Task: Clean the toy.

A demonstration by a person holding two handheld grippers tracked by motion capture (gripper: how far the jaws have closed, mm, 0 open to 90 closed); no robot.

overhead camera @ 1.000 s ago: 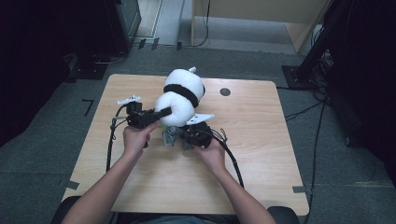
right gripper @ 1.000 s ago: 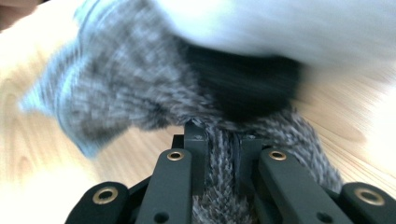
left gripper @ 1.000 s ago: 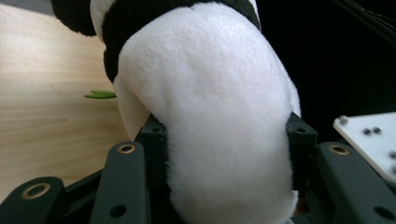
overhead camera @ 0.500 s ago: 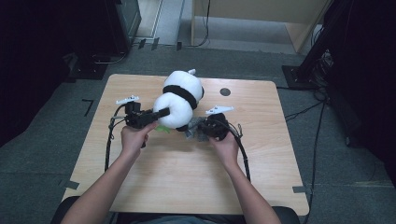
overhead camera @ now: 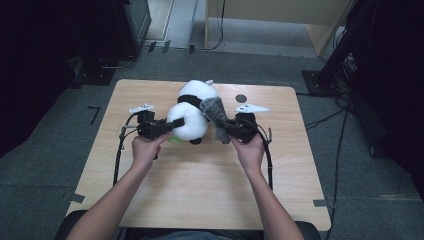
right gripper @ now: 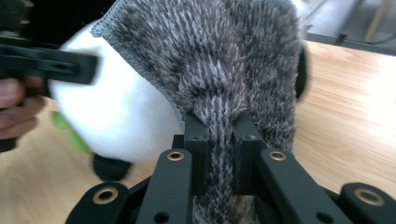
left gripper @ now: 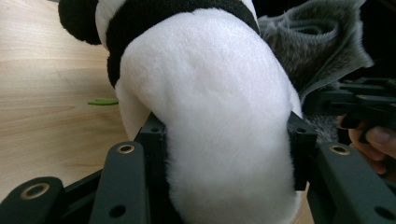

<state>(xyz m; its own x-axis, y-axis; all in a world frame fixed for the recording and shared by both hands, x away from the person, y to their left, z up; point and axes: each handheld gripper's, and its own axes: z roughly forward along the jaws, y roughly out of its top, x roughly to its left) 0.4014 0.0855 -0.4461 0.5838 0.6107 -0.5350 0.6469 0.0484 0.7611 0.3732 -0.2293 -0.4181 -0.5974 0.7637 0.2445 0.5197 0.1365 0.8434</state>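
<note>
The left gripper (overhead camera: 170, 125) has its fingers (left gripper: 154, 135) clamped on the white rounded body of a black-and-white plush panda toy (overhead camera: 192, 112), which bulges out above and between them and rests on the light wooden surface (overhead camera: 200, 185). The right gripper (overhead camera: 227, 129) has its fingers (right gripper: 196, 140) pinched tight on a fold of shaggy grey knitted cloth (overhead camera: 216, 112); the cloth fans upward from the fingertips and drapes against the panda's side. A small green piece (left gripper: 102, 101) lies on the surface beyond the left fingers, beside the panda.
</note>
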